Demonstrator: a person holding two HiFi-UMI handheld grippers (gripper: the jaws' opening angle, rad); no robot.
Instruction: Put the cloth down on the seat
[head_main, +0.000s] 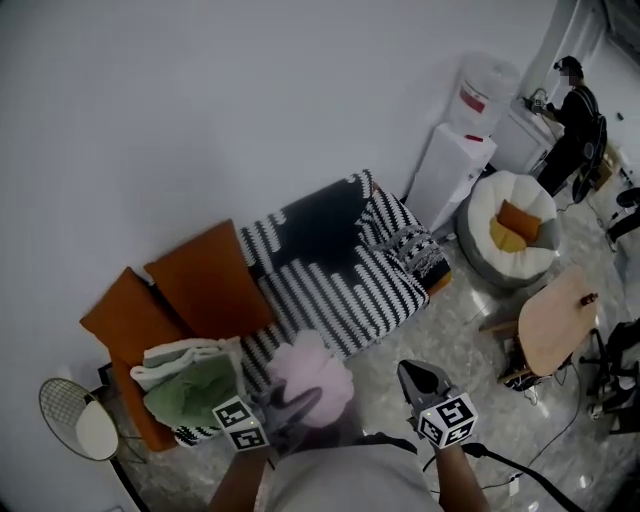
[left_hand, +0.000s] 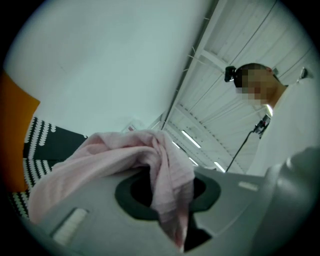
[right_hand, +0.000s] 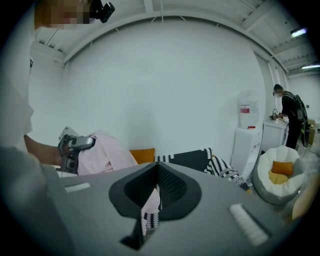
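My left gripper (head_main: 290, 405) is shut on a bunched pink cloth (head_main: 315, 375), held in the air just in front of the sofa's near edge. In the left gripper view the pink cloth (left_hand: 125, 155) drapes over the jaws and hangs down between them. The seat is a sofa with a black-and-white striped cover (head_main: 350, 290). My right gripper (head_main: 418, 378) hovers to the right of the cloth, jaws together with nothing in them. The right gripper view shows the left gripper (right_hand: 75, 147) with the pink cloth (right_hand: 107, 152) off to its left, and the sofa (right_hand: 192, 159) beyond.
Two orange cushions (head_main: 205, 280) lean at the sofa's left end, with folded green and white cloths (head_main: 190, 380) stacked in front. A white beanbag (head_main: 515, 235), a water dispenser (head_main: 455, 160) and a round wooden table (head_main: 555, 320) stand to the right. A person (head_main: 570, 125) stands far back right.
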